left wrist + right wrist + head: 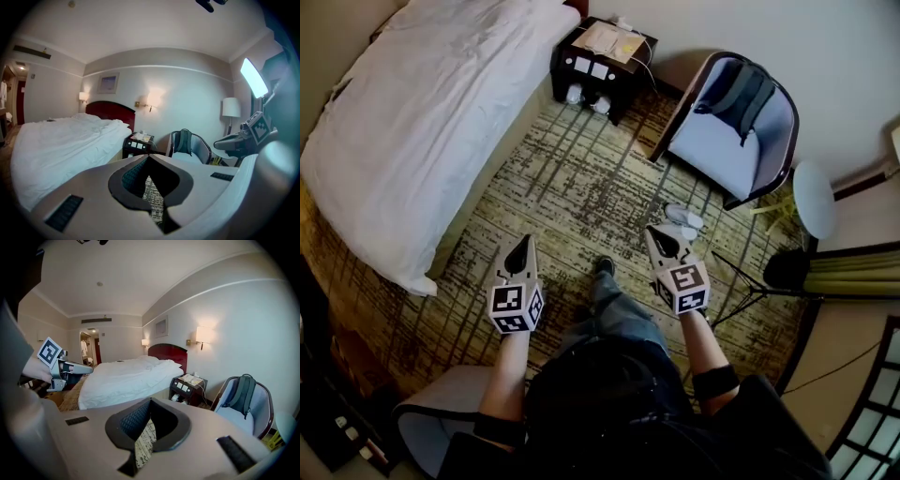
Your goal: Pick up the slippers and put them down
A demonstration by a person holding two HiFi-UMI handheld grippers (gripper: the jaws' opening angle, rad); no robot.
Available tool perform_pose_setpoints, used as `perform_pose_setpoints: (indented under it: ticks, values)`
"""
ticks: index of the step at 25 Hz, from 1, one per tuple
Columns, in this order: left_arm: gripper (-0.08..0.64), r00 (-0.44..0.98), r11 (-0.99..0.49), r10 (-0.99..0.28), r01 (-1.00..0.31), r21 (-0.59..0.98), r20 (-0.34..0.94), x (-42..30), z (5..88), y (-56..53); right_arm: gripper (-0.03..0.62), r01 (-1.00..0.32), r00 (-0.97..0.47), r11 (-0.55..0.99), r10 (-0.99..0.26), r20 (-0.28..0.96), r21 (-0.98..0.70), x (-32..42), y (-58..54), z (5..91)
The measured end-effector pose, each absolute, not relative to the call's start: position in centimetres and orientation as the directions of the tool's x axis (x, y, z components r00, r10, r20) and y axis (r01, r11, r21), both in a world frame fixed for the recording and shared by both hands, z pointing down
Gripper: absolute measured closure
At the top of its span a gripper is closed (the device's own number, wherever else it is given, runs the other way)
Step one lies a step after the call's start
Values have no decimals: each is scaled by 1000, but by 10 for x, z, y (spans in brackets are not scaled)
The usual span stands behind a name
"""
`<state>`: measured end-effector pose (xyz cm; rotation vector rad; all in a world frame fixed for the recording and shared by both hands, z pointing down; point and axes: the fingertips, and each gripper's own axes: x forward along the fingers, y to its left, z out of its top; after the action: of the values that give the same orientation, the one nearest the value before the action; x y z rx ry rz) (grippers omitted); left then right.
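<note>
In the head view the person stands on the patterned carpet, both forearms stretched forward from the body and roughly parallel. The left gripper and the right gripper are held side by side, well apart, on either side of the person's leg. Each points ahead and tips somewhat down toward the floor, with its marker cube facing up. A white pair of slippers lies on the carpet just beyond the right gripper's tip, near the front leg of the armchair, and nothing touches it. A backpack leans in the chair. The bed fills the left side, with the nightstand at its head.

In the left gripper view, the left gripper has its jaws clenched, tips meeting, with only a sliver of carpet visible through the gap behind them and nothing held. The right gripper juts in from the right edge at about the same height, pointing the same way. The bed, nightstand and armchair stand ahead. The slippers cannot be made out here.

In the right gripper view, the right gripper is likewise clenched on nothing, its tips together. The left gripper reaches in from the left, level with it, in front of the bed. The armchair with the backpack sits to the right.
</note>
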<state>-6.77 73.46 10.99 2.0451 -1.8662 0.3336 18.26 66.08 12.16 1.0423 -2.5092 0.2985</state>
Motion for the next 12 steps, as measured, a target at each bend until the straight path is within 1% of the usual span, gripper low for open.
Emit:
perform_pose_setpoints:
  ticks: [12]
  values:
    - [572,45,-32,-912,-999,39,408,-95,91,612,589,-664,-708,743,-586,395,-88,139,523,119]
